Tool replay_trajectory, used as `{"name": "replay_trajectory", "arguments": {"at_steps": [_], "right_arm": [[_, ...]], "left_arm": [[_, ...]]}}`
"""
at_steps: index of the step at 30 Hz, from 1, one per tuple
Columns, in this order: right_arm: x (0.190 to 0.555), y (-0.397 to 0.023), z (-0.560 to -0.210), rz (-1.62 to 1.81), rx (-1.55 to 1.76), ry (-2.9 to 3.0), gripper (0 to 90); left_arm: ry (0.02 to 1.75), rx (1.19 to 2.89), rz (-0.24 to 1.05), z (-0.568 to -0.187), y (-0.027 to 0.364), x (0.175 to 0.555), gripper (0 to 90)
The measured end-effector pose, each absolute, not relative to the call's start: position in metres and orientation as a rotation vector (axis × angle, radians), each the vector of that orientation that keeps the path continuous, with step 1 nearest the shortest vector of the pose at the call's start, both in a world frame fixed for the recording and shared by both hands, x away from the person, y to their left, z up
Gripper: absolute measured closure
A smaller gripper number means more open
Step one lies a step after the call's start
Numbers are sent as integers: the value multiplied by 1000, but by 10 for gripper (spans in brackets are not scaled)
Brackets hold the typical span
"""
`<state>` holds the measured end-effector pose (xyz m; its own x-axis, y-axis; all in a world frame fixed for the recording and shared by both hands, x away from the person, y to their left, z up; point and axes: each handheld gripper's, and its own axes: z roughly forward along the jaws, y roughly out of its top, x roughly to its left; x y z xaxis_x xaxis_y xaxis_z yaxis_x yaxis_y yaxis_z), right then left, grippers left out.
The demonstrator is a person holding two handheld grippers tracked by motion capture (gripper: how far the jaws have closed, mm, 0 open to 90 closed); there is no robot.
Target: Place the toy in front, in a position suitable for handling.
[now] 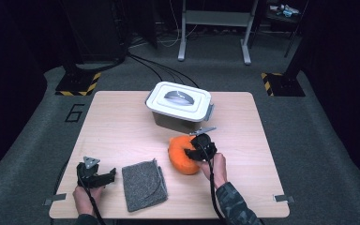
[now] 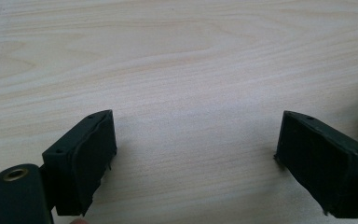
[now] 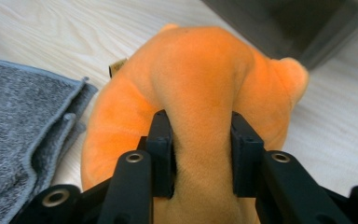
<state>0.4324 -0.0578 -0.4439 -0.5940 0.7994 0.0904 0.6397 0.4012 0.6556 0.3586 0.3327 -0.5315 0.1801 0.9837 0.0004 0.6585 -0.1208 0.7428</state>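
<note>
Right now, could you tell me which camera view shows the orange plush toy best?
The right gripper view: the orange plush toy sits close up, pinched between the right hand-held gripper. The high view shows it small beside the grey cloth, partly covered by that gripper. The left gripper view looks at bare table.

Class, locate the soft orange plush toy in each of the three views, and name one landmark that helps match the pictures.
High view: the soft orange plush toy lies right of centre, below the lidded grey plastic box.
Left gripper view: not in it, bare wooden table ahead.
Right gripper view: centre, pinched by the right gripper.
Shared landmark: the folded grey towel, left of the toy.
</note>
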Motion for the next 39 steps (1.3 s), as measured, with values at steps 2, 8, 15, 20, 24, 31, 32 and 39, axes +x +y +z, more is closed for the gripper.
{"name": "replay_trajectory", "arguments": {"at_steps": [2, 8, 15, 20, 24, 31, 32, 39], "right_arm": [[433, -57, -438, 990, 1218, 2440, 677], [438, -50, -419, 1013, 1051, 2481, 677], [452, -39, -415, 1020, 889, 2574, 660], [465, -28, -438, 946, 861, 2639, 619], [466, -32, -438, 959, 877, 2629, 536], [460, -36, -430, 972, 895, 2594, 341], [459, -37, -429, 981, 901, 2583, 314], [444, -53, -415, 1031, 930, 2530, 162]], "left_arm": [[1543, 1852, 687, -531, 333, 359, 118], [1543, 1852, 687, -531, 333, 359, 118], [1543, 1852, 687, -531, 333, 359, 118], [1543, 1853, 687, -531, 333, 359, 118], [1543, 1852, 687, -531, 333, 359, 118], [1543, 1852, 687, -531, 333, 359, 118], [1543, 1853, 687, -531, 333, 359, 118], [1543, 1853, 687, -531, 333, 358, 118]]}}
